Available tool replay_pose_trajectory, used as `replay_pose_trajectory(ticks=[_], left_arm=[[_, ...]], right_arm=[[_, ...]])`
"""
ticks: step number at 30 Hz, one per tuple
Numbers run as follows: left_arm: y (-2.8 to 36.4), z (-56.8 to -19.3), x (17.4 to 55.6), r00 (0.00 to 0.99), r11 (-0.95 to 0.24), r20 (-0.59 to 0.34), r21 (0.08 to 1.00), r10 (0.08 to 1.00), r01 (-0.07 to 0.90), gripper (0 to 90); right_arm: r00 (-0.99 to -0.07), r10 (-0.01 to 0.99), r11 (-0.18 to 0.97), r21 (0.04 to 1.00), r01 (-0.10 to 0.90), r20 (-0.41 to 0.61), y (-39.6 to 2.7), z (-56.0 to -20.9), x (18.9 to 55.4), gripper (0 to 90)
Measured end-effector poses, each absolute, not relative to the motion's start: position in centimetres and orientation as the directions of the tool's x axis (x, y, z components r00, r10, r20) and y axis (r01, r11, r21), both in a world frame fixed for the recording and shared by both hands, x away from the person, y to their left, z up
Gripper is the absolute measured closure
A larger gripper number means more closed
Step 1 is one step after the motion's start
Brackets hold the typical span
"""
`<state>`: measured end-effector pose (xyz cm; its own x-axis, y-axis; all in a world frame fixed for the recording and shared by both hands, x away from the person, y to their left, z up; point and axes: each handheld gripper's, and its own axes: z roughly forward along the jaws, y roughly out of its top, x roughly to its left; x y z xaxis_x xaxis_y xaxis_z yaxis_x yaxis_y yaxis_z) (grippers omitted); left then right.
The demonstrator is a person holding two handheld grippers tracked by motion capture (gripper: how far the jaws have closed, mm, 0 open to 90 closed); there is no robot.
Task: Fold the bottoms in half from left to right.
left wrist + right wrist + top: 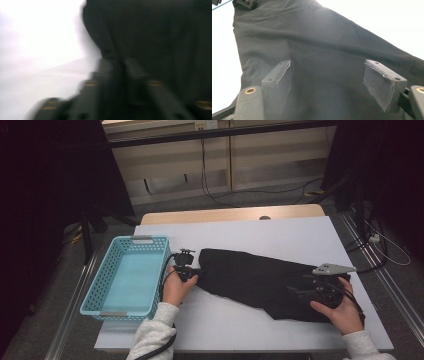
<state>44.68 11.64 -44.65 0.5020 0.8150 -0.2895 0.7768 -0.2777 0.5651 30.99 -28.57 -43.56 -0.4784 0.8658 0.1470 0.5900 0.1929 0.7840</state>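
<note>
I have a black garment (260,282) spread across the middle of the white desk (280,232), running from its narrow left end down to a wider right end near the front edge. My left claw (192,270) sits at that left end, just right of the light blue basket (131,275). In the left gripper view, blurred as it is, the jaws stand close together with a fold of the dark cloth (160,40) at their tips — clenched on the garment's edge, as far as I can tell. My right claw (300,287) rests over the right end of the garment, the grey plate (334,268) on top of it. In the right gripper view its two padded fingers (278,82) stand well apart — released — with the black fabric (324,50) lying flat between and beyond them.
</note>
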Motion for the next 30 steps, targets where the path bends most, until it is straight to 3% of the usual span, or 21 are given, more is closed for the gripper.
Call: replay_pose_trajectory(ticks=[30], left_arm=[[12.6,-40.5,46.1,0.475,-0.286,-0.298,0.504,0.828,0.815,83.4]], right_arm=[[-0.503,0.848,0.185,0.796,0.576,0.167,-28.3,-43.2,30.5,14.9]])
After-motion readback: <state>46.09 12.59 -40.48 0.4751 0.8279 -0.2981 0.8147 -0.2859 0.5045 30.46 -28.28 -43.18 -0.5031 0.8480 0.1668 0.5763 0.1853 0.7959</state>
